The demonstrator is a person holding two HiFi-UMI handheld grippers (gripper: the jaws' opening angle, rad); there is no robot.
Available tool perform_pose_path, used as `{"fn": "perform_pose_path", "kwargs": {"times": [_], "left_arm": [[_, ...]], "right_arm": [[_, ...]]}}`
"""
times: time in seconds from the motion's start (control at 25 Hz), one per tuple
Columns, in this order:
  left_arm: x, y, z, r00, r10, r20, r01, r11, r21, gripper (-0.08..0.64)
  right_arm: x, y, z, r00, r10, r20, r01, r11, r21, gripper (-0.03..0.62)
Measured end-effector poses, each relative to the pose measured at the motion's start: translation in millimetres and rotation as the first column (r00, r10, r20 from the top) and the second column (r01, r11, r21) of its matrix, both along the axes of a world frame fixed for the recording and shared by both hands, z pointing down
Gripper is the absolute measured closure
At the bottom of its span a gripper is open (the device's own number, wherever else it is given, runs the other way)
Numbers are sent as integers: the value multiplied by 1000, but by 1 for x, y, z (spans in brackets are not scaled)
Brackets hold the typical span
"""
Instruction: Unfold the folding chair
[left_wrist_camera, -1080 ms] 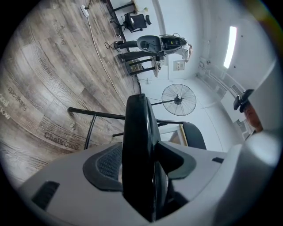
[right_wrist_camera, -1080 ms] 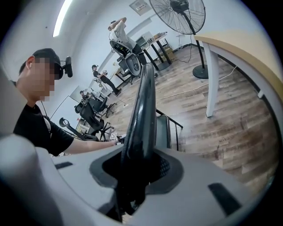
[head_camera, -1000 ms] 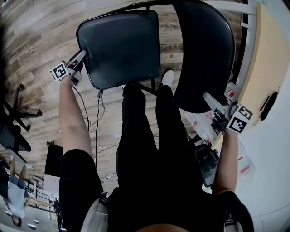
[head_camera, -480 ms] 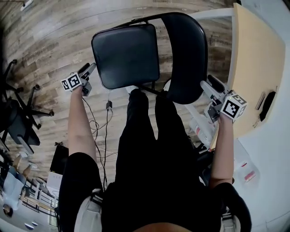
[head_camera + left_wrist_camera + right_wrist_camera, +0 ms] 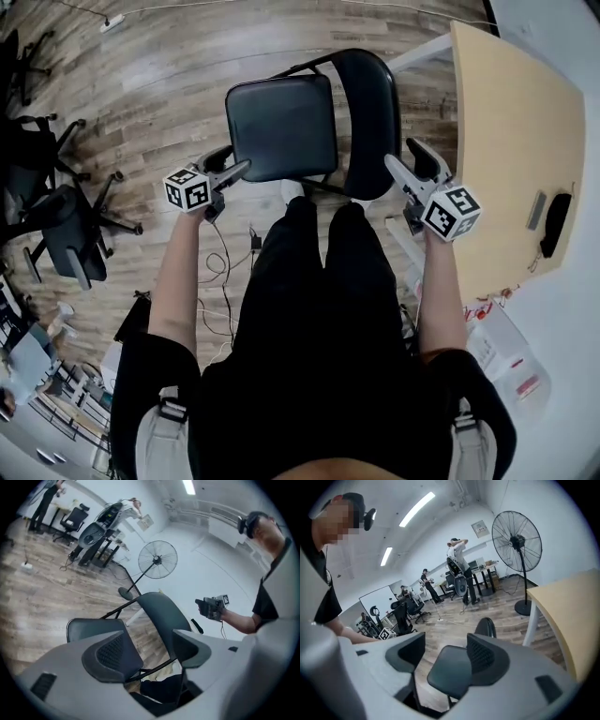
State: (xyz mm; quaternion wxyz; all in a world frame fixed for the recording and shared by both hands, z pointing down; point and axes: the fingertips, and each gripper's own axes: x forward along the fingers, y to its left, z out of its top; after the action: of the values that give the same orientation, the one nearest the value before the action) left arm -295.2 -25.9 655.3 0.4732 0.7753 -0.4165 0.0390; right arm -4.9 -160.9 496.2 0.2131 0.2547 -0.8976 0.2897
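Now that I've lifted the left gripper (image 5: 232,165) and right gripper (image 5: 403,157) off the folding chair (image 5: 281,127) — fingers spread, pinching nothing — it stands unfolded, job likely done

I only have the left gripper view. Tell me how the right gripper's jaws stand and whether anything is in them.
Observer: The right gripper is open, with nothing between its pads. The chair seat only shows beyond them.
Operator: Report what stands on the far side of the chair from my camera.
Observer: A wooden desk stands close beside the backrest, on the person's right.
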Motion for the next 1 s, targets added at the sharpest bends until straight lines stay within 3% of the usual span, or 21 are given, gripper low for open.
{"fn": "perform_pose_path", "kwargs": {"times": [0.08,0.2,0.36,0.52,0.8,1.0], "left_arm": [[21,0,-51,999,16,50,-20,997,75,252],[44,-2,-124,997,-28,66,17,987,162,253],[87,7,-206,996,-50,74,28,962,271,253],[110,8,-277,982,-96,163,19,907,421,262],[128,11,-371,934,-199,295,-35,774,632,279],[138,25,-404,918,-219,332,-68,734,675,293]], "right_arm": [[-21,15,-29,996,-40,79,36,998,46,318],[-53,38,-66,981,-108,161,91,990,110,319],[-69,69,-119,966,-199,163,158,959,235,319],[-70,87,-164,957,-254,140,189,912,365,319],[-75,110,-219,936,-308,172,198,861,469,321],[-78,126,-245,938,-303,169,170,826,538,321]]}}
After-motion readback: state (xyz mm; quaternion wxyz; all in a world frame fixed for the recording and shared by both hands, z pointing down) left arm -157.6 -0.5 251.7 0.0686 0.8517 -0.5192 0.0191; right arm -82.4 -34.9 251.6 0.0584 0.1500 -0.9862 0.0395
